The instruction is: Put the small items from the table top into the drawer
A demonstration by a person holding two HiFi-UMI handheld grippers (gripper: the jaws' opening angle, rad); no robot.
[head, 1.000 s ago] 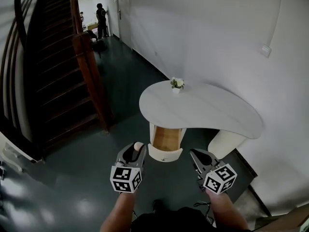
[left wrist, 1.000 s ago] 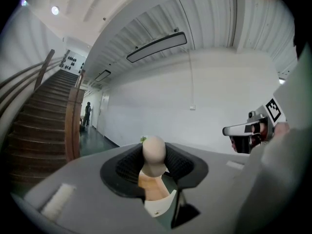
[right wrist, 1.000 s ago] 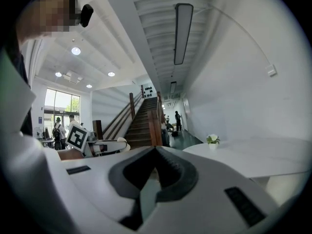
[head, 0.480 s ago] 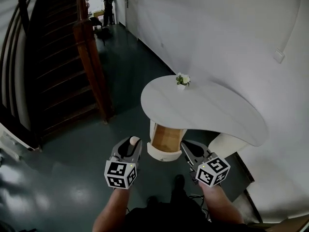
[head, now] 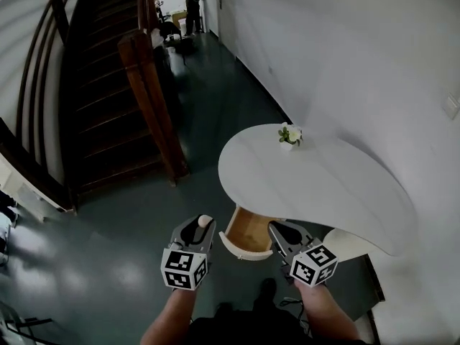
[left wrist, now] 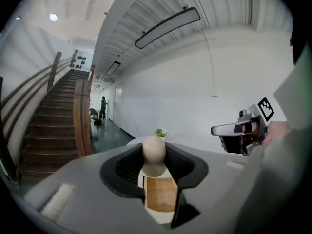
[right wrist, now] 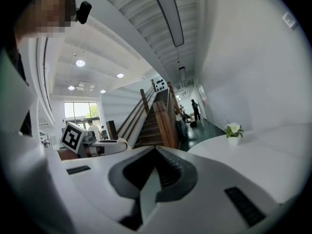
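The drawer (head: pixel 248 230) under the table (head: pixel 316 185) stands open. The left gripper (head: pixel 199 226) pinches an egg (left wrist: pixel 154 150); the right gripper (head: pixel 282 228) is pressed together, empty. Best bring the egg low over the drawer floor before letting go

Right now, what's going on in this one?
A person stands at a white table with a gripper in each hand. The left gripper grips a beige egg-shaped item near the open drawer under the tabletop. The right gripper is shut and empty. Only a small potted plant stands on the table.
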